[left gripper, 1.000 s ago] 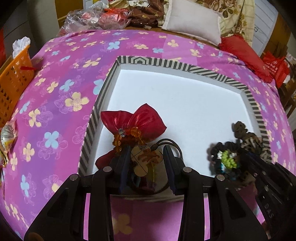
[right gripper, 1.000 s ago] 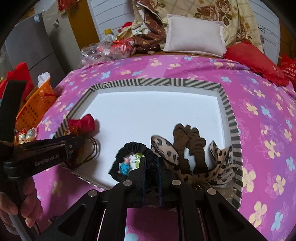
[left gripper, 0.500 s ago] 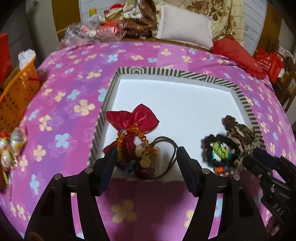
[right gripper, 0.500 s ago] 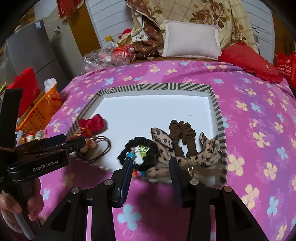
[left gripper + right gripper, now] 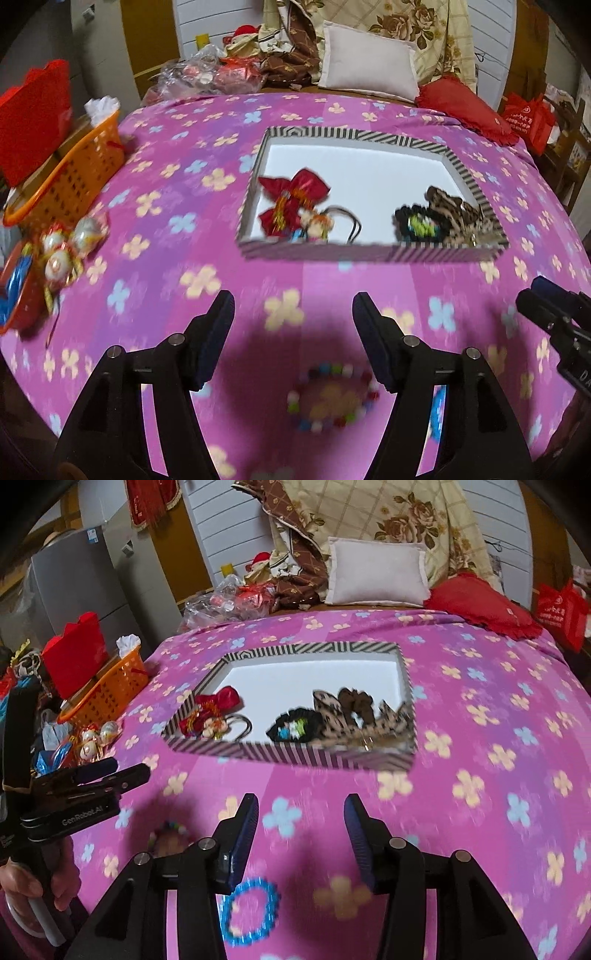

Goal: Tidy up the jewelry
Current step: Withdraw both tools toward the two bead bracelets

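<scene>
A striped box [image 5: 369,253] [image 5: 295,755] with a white floor sits on the pink flowered bedspread. It holds a red bow [image 5: 295,192] [image 5: 218,701], a doll hair tie with a brown cord [image 5: 317,223], a black scrunchie [image 5: 415,223] [image 5: 295,727] and leopard and brown scrunchies [image 5: 458,210] [image 5: 354,705]. My left gripper [image 5: 293,314] is open and empty above a multicoloured bead bracelet [image 5: 332,397] [image 5: 168,830]. My right gripper [image 5: 301,814] is open and empty above a blue bead bracelet [image 5: 249,910].
An orange basket [image 5: 70,173] [image 5: 107,690] and wrapped trinkets [image 5: 61,247] lie at the bed's left edge. A white pillow [image 5: 369,70], a red cushion [image 5: 465,107] and clutter line the far side. The right gripper shows at the right edge of the left view [image 5: 554,314].
Both grippers opened, let go of the items in the box and pulled back toward me. Two bead bracelets on the bedspread have come into view beneath them.
</scene>
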{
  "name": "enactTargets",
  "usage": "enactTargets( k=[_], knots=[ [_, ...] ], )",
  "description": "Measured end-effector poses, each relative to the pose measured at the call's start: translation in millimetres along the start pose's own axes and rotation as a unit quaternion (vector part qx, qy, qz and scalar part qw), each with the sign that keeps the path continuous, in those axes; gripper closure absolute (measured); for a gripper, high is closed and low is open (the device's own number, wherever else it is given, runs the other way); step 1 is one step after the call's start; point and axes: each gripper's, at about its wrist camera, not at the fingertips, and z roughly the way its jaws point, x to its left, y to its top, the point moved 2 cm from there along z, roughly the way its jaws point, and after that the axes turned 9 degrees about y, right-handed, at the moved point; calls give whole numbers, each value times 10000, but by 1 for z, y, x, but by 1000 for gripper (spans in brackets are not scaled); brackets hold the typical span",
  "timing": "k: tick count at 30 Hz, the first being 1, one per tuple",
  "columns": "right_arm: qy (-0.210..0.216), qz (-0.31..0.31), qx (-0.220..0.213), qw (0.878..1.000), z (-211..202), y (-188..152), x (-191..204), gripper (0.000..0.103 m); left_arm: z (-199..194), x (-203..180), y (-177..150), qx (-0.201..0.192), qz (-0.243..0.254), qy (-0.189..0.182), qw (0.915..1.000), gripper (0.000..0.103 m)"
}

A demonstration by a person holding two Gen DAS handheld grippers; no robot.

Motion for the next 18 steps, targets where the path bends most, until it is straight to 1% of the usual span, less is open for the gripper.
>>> enactTargets(
  k=[6,10,16,18],
  knots=[
    [-152,-20,101,9998,-24,-32,-5,56,-15,21,-32,131,-200,-61,9997,36],
    [-211,21,184,9996,-34,-53,-10,51,-19,33,-54,284,-384,-182,9987,36],
    [-281,-118,366,9989,-40,-82,-14,51,-18,36,-80,495,-405,-226,9977,36],
    [-236,-132,426,9987,-40,-90,-14,51,-16,36,-85,524,-397,-207,9976,36]
  ],
)
